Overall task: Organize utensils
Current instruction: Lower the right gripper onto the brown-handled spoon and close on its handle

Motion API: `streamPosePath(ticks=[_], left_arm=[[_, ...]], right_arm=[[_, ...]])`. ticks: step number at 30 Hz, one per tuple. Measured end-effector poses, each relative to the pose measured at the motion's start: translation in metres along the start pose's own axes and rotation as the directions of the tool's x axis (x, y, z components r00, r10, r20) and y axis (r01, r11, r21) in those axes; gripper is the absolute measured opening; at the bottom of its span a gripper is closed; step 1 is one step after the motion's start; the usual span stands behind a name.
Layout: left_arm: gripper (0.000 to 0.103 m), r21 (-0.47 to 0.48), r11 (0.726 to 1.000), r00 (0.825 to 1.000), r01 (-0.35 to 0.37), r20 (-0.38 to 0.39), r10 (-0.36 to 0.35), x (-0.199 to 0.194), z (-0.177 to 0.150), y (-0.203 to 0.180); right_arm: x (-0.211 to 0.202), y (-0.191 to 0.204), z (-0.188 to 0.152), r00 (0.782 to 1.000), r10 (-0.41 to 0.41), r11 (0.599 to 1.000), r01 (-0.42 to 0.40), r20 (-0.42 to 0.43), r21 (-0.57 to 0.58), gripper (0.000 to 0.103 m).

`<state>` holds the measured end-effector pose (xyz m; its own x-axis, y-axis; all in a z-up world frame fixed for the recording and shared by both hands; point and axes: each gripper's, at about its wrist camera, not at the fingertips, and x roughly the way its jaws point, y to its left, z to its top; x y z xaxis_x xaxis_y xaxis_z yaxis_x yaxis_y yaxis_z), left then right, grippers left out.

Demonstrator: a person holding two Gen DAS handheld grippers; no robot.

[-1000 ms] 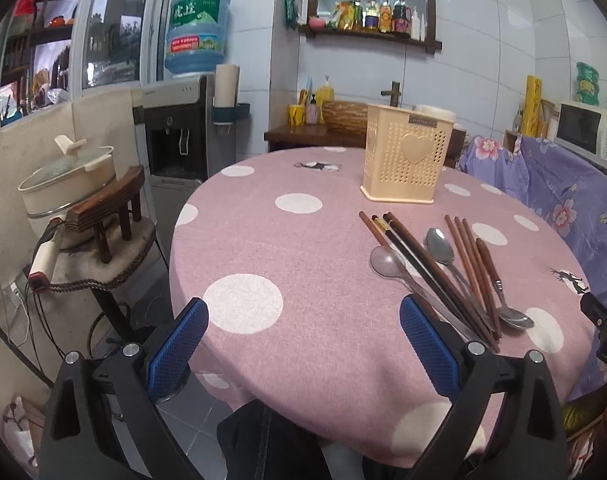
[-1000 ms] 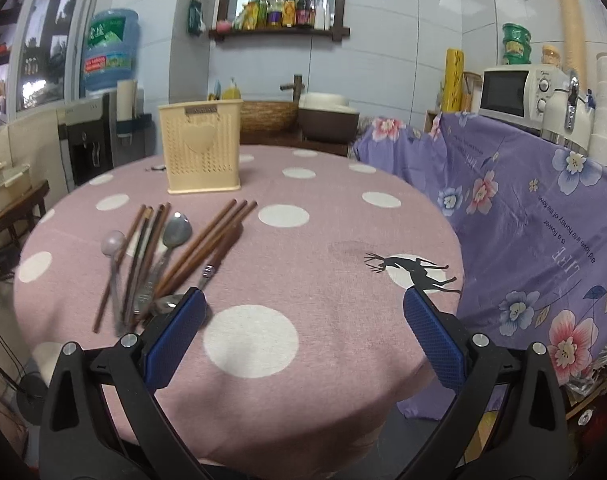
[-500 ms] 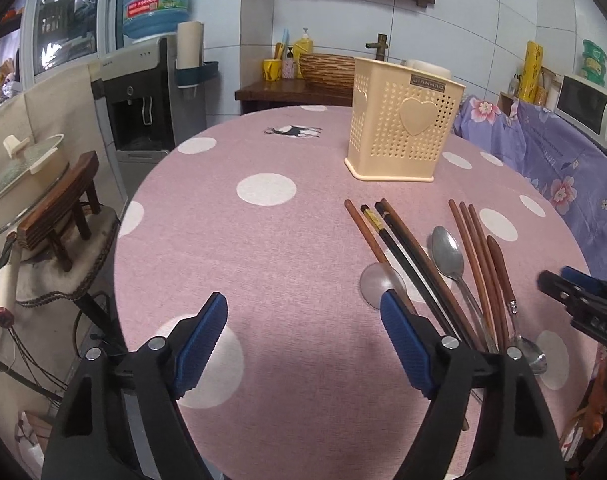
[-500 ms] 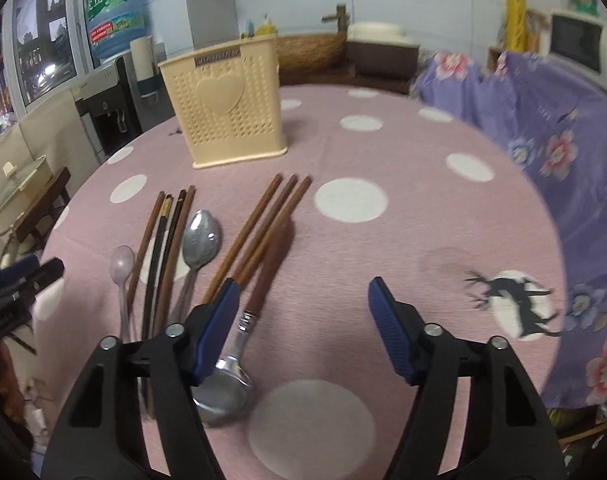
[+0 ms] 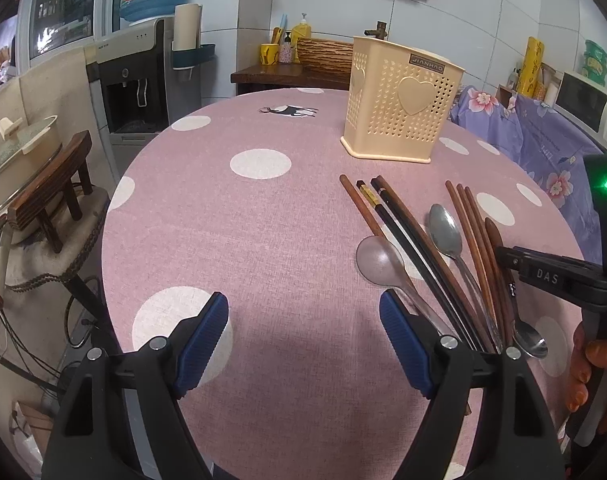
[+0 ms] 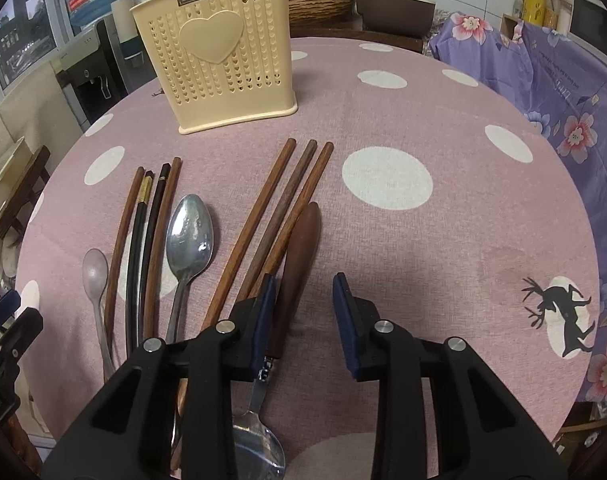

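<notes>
On the desk [image 6: 483,208], which had a pink cloth with white dots, I counted seven chopsticks and three spoons. Four chopsticks [image 6: 143,248] lay in a group on the left side, two brown and two black. Three brown chopsticks [image 6: 275,216] lay in a second group more to the right. A small pale spoon [image 6: 95,276] lay at the far left, a big metal spoon [image 6: 189,236] lay between the two groups, and a spoon with a wooden handle [image 6: 299,256] lay just beside the three brown chopsticks, its bowl turned toward me. One cream holder [image 6: 219,48] with a heart on its front stood upright behind all of them, well apart from the chopstick tips.

My right gripper [image 6: 303,312] pointed steeply down at the desk. Its jaws had just been closing and stood half narrowed around the wooden handle; the left pad was just beside the handle, but the right pad was apart from it, so nothing was pinched.

My left gripper [image 5: 303,332] also pointed down, over bare cloth beside the small pale spoon. Its jaws were spread wide with nothing between them.
</notes>
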<state>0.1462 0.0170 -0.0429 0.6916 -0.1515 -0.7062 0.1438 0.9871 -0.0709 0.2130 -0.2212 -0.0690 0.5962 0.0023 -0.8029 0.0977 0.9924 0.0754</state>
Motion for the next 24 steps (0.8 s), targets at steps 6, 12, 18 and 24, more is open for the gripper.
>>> streamPosePath(ticks=[6,12,18,24], left_arm=[[0.077,0.009,1.0,1.0,0.011,-0.006,-0.011,0.004,-0.001,-0.004],[0.077,0.028,0.999,1.0,0.023,-0.013,-0.023,0.009,0.003,-0.014],[0.077,0.092,0.995,0.999,0.046,0.004,-0.046,0.012,0.023,-0.037],[0.073,0.141,0.989,0.999,0.032,0.006,-0.033,0.019,0.029,-0.055]], right_arm=[[0.01,0.001,0.012,0.999,-0.036,0.999,0.036,0.002,0.004,0.026],[0.017,-0.003,0.022,0.999,-0.037,0.999,0.037,0.004,0.021,0.019],[0.012,-0.019,0.019,1.0,-0.011,0.998,0.011,0.006,0.054,0.017],[0.006,-0.036,0.012,1.0,-0.024,0.997,0.023,0.019,0.072,0.017]])
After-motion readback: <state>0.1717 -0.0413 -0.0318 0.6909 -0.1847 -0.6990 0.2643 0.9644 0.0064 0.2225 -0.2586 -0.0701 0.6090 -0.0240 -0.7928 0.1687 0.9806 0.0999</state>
